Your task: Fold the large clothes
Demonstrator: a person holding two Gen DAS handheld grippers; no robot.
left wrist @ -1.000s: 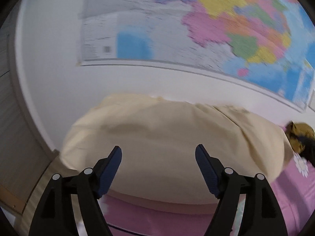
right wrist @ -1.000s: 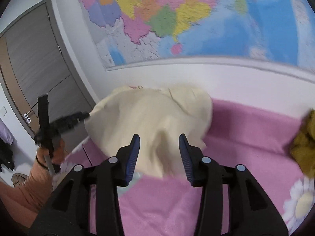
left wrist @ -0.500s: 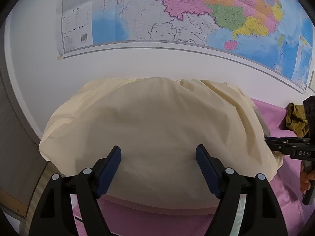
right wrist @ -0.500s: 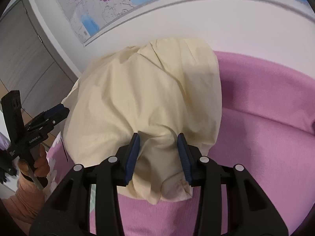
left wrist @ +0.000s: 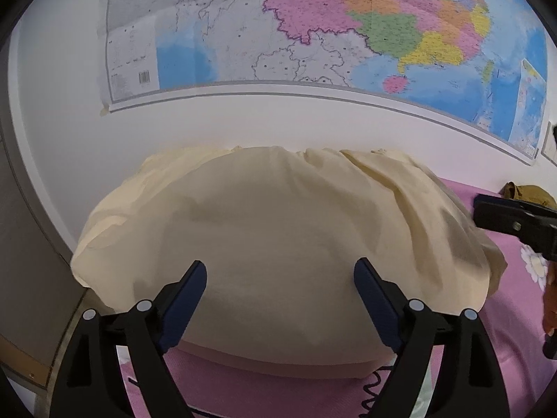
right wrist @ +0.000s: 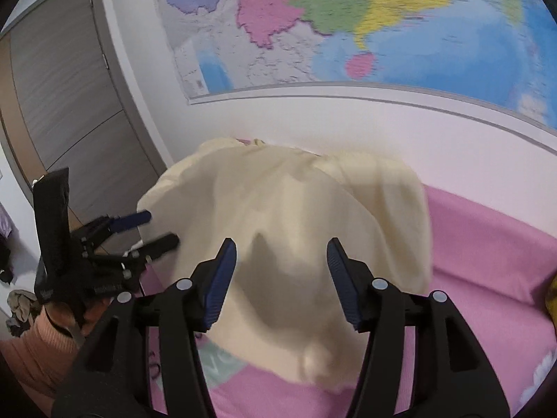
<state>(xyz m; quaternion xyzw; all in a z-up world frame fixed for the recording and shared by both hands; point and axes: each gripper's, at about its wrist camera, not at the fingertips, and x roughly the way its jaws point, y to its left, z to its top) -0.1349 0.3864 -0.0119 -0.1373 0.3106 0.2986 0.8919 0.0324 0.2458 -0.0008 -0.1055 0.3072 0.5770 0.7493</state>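
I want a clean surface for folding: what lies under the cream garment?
The cream garment lies on a pink bedsheet showing around its edges. Anything directly beneath it is covered.

One cream garment [left wrist: 278, 244] at centre; two claws, left claw [left wrist: 280, 299] and right claw [right wrist: 281, 280], both spread; one wall map [left wrist: 348, 28] above; one door [right wrist: 59, 104] at left; one pink bed [right wrist: 487, 261].

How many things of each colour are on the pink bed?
Cream: 1, the big cream garment.
Mustard-brown: 1, the bundle of cloth at the far right by the wall.
Black with blue fingers: 2, the left gripper and right gripper, both open above the pink bed cover.
Total: 4.
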